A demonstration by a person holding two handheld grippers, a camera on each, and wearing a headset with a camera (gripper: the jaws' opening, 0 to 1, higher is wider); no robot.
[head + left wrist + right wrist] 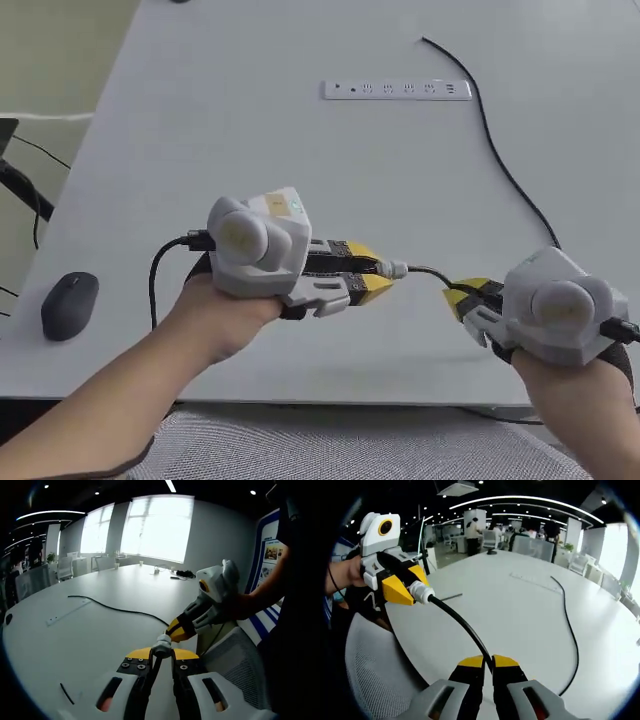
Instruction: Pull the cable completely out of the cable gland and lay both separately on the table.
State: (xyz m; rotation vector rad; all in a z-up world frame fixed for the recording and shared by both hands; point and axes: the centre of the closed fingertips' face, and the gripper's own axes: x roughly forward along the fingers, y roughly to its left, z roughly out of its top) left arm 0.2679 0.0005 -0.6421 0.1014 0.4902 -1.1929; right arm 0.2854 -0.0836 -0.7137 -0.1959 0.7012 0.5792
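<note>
White cable gland [392,268] clenched in the jaws of the left gripper [365,272], held in the air above the near edge of the bench [250,150]. Long axis roughly level, nose pointing toward the right gripper [465,296]. From that nose, a black cable [430,274] dipping across the short gap, pinched between the right gripper's closed jaws. Farther back on the bench, a white power strip [397,90], black cord [500,160] trailing toward the near right. By the near left edge, a dark mouse [69,303].
</note>
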